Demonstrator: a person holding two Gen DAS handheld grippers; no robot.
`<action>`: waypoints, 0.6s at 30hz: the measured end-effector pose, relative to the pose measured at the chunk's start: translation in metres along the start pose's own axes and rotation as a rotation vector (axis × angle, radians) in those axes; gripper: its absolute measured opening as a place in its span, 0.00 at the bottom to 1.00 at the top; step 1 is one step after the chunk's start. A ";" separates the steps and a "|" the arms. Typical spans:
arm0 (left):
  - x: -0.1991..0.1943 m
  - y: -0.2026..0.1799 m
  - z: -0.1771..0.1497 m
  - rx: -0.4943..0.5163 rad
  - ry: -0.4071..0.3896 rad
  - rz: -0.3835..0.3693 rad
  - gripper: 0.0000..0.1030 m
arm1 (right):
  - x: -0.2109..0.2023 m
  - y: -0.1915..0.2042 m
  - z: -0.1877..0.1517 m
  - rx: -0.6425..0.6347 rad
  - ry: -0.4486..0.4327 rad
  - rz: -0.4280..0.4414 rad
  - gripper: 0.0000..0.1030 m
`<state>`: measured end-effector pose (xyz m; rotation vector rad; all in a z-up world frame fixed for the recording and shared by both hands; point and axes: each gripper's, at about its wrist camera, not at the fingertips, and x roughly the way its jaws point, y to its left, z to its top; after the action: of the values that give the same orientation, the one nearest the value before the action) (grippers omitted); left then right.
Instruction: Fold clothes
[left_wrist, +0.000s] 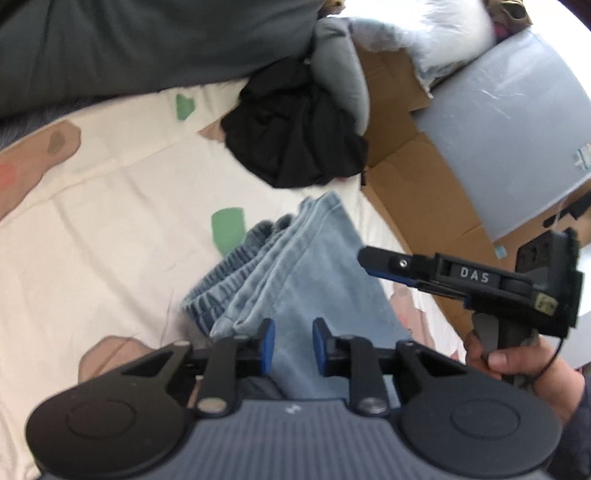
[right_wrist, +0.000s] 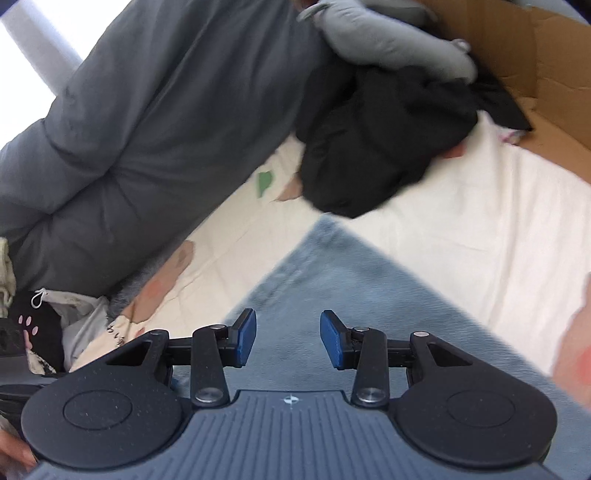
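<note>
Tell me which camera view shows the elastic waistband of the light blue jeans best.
The left wrist view: the jeans' gathered waistband and stacked folded layers lie sharp ahead of the open left gripper. The right wrist view shows only a blurred flat denim panel, no waistband.

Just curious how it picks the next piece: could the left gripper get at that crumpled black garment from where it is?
Probably yes. The left gripper is open and empty over the folded jeans; beyond them only bare bedsheet lies before the black garment.
</note>
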<state>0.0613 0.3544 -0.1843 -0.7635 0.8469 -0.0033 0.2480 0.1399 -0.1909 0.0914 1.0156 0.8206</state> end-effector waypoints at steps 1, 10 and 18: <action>0.003 0.001 -0.001 0.006 0.001 0.007 0.21 | 0.006 0.004 0.000 -0.010 -0.009 -0.004 0.45; 0.021 0.013 -0.004 -0.016 0.004 0.072 0.02 | 0.060 0.016 0.003 -0.076 0.092 -0.065 0.24; 0.034 0.026 -0.004 -0.038 -0.015 0.091 0.03 | 0.085 0.014 0.006 -0.050 0.140 -0.082 0.23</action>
<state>0.0739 0.3609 -0.2242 -0.7594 0.8694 0.0999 0.2666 0.2063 -0.2423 -0.0511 1.1226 0.7851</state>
